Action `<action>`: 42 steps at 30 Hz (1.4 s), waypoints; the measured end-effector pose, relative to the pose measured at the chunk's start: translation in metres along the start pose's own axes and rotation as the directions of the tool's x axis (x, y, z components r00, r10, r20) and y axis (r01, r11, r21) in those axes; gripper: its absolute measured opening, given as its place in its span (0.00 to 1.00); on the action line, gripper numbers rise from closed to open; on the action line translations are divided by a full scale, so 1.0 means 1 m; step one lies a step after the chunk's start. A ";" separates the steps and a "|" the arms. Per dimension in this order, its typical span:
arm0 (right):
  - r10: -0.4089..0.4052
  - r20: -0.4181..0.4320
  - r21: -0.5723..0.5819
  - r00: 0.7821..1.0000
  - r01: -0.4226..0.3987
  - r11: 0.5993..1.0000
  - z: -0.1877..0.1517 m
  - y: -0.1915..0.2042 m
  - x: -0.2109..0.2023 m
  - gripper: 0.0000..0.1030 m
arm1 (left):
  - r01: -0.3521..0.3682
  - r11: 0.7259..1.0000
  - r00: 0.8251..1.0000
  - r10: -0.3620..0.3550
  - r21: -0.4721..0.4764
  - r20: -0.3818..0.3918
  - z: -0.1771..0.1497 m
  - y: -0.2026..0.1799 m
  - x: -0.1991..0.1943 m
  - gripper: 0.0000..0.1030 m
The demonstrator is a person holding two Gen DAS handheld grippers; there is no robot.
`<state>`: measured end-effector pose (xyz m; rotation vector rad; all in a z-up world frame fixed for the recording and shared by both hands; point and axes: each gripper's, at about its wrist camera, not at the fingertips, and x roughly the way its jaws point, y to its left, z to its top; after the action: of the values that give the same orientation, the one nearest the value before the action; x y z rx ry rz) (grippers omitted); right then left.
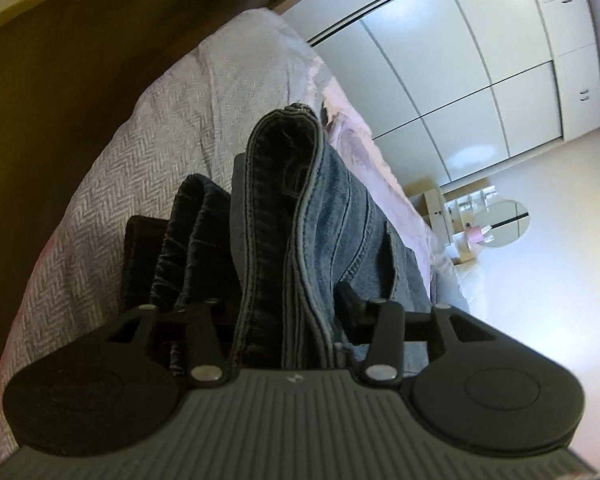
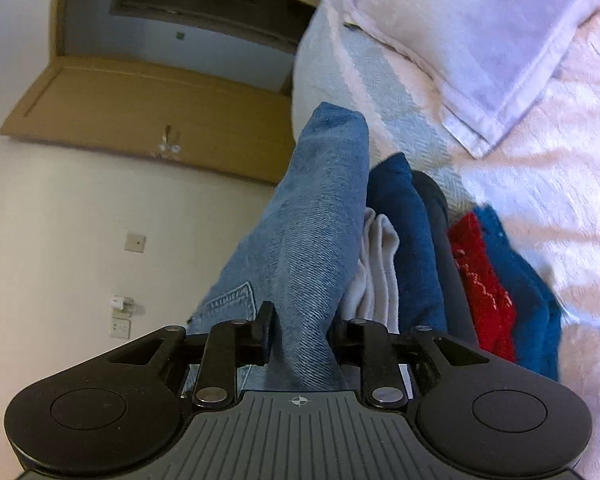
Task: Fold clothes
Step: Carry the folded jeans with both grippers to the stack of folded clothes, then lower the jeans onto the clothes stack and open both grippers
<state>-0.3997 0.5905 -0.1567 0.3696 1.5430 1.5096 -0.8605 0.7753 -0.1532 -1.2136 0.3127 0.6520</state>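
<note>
Left tongs (image 1: 284, 312) clamping jeans (image 1: 300, 208), right tongs (image 2: 300, 336) seemingly likewise

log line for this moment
left hand-held gripper: shut on jeans | right hand-held gripper: shut on jeans | jeans: lifted over bed | stack: beside

Folded blue jeans (image 1: 296, 216), seamed edges bunched and raised above bed, apparently same denim (image 2: 312, 240) draping

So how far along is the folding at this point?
Done: a stack of folded clothes lies on the bed, including blue, white and red pieces. In hand: folded jeans, gripped by both the left gripper and right gripper. Left: setting the jeans down; no unfolded garments are visible.
</note>
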 end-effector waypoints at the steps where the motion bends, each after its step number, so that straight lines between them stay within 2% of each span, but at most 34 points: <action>1: -0.028 0.007 -0.042 1.000 0.028 0.999 0.000 0.007 -0.002 0.31 | -0.015 1.000 1.000 0.015 0.015 0.005 0.000 -0.002 -0.003 0.43; 2: -0.061 0.017 -0.090 0.998 0.062 0.994 0.000 0.014 -0.004 0.37 | -0.037 0.999 0.999 0.037 0.031 0.012 0.000 -0.005 -0.006 0.44; 3: -0.108 0.034 -0.150 0.994 0.112 0.982 0.000 0.024 -0.007 0.38 | -0.058 0.997 0.998 0.057 0.048 0.024 0.000 -0.008 -0.012 0.45; 5: -0.194 0.074 -0.259 0.978 0.207 0.943 -0.002 0.043 -0.012 0.43 | -0.103 0.991 0.993 0.098 0.080 0.064 0.001 -0.016 -0.026 0.45; 7: -0.258 0.131 -0.335 0.957 0.288 0.897 -0.011 0.059 -0.016 0.43 | -0.167 0.981 0.981 0.155 0.101 0.114 0.001 -0.026 -0.042 0.43; 8: -0.283 0.165 -0.369 0.945 0.325 0.871 -0.017 0.066 -0.017 0.43 | -0.216 0.968 0.969 0.196 0.127 0.150 0.001 -0.035 -0.050 0.39; 10: -0.325 0.235 -0.428 0.916 0.398 0.811 -0.029 0.081 -0.021 0.43 | -0.343 0.918 0.924 0.292 0.199 0.246 -0.003 -0.061 -0.064 0.37; 11: -0.343 0.271 -0.455 0.899 0.434 0.778 -0.034 0.089 -0.022 0.43 | -0.391 0.890 0.901 0.319 0.234 0.293 -0.005 -0.075 -0.070 0.35; 12: -0.359 0.307 -0.479 0.881 0.469 0.742 -0.040 0.096 -0.024 0.43 | -0.407 0.870 0.893 0.314 0.278 0.324 -0.009 -0.089 -0.073 0.35; 13: -0.367 0.342 -0.501 0.865 0.498 0.708 -0.047 0.103 -0.025 0.43 | -0.404 0.854 0.893 0.292 0.327 0.342 -0.013 -0.103 -0.075 0.34; 14: -0.353 0.369 -0.523 0.860 0.506 0.686 -0.056 0.109 -0.025 0.43 | -0.398 0.835 0.899 0.273 0.379 0.344 -0.019 -0.114 -0.072 0.32; 16: -0.320 0.392 -0.571 0.862 0.501 0.651 -0.075 0.118 -0.022 0.43 | -0.381 0.789 0.916 0.251 0.481 0.314 -0.031 -0.129 -0.060 0.32; 17: -0.318 0.399 -0.594 0.860 0.507 0.625 -0.086 0.120 -0.018 0.43 | -0.386 0.770 0.918 0.268 0.507 0.293 -0.040 -0.127 -0.051 0.30; 19: -0.321 0.408 -0.634 0.855 0.518 0.574 -0.108 0.116 -0.008 0.43 | -0.409 0.744 0.912 0.320 0.529 0.255 -0.060 -0.116 -0.031 0.29; 21: -0.330 0.410 -0.666 0.850 0.526 0.528 -0.130 0.104 0.003 0.43 | -0.447 0.735 0.894 0.350 0.511 0.279 -0.084 -0.098 -0.019 0.28; 23: -0.330 0.412 -0.676 0.849 0.528 0.515 -0.143 0.080 0.011 0.43 | -0.455 0.755 0.886 0.330 0.473 0.326 -0.104 -0.080 -0.016 0.28; 26: -0.287 0.443 -0.692 0.849 0.528 0.493 -0.156 0.056 0.016 0.43 | -0.417 0.809 0.891 0.275 0.414 0.361 -0.118 -0.058 -0.020 0.29; 27: -0.274 0.449 -0.701 0.851 0.525 0.483 -0.157 0.051 0.017 0.44 | -0.416 0.814 0.890 0.272 0.406 0.366 -0.118 -0.054 -0.019 0.27; 28: -0.263 0.452 -0.707 0.853 0.522 0.478 -0.158 0.047 0.019 0.44 | -0.423 0.810 0.886 0.275 0.406 0.372 -0.119 -0.051 -0.017 0.26; 30: -0.258 0.442 -0.704 0.859 0.511 0.493 -0.153 0.044 0.022 0.44 | -0.440 0.800 0.879 0.291 0.408 0.377 -0.116 -0.048 -0.012 0.26; 33: -0.291 0.420 -0.692 0.860 0.511 0.510 -0.150 0.059 0.017 0.45 | -0.481 0.783 0.861 0.337 0.395 0.381 -0.109 -0.062 -0.017 0.26; 36: -0.328 0.396 -0.645 0.858 0.514 0.566 -0.147 0.082 -0.002 0.45 | -0.503 0.779 0.846 0.354 0.375 0.399 -0.113 -0.086 -0.035 0.23; 38: -0.303 0.383 -0.632 0.872 0.487 0.603 -0.148 0.091 -0.020 0.45 | -0.487 0.787 0.851 0.332 0.378 0.406 -0.121 -0.101 -0.050 0.23; 39: -0.291 0.378 -0.637 0.879 0.475 0.607 -0.151 0.095 -0.027 0.45 | -0.475 0.792 0.858 0.321 0.384 0.400 -0.126 -0.107 -0.054 0.23; 41: -0.279 0.374 -0.662 0.885 0.465 0.588 -0.158 0.101 -0.034 0.45 | -0.458 0.792 0.873 0.314 0.404 0.374 -0.136 -0.114 -0.057 0.23; 42: -0.288 0.363 -0.678 0.886 0.464 0.571 -0.164 0.101 -0.033 0.45 | -0.462 0.785 0.874 0.326 0.413 0.360 -0.140 -0.113 -0.053 0.24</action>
<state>-0.5434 0.4830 -0.0804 -0.2821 0.6385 1.5432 -0.8157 0.6065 -0.0847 -0.5542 0.4787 1.0265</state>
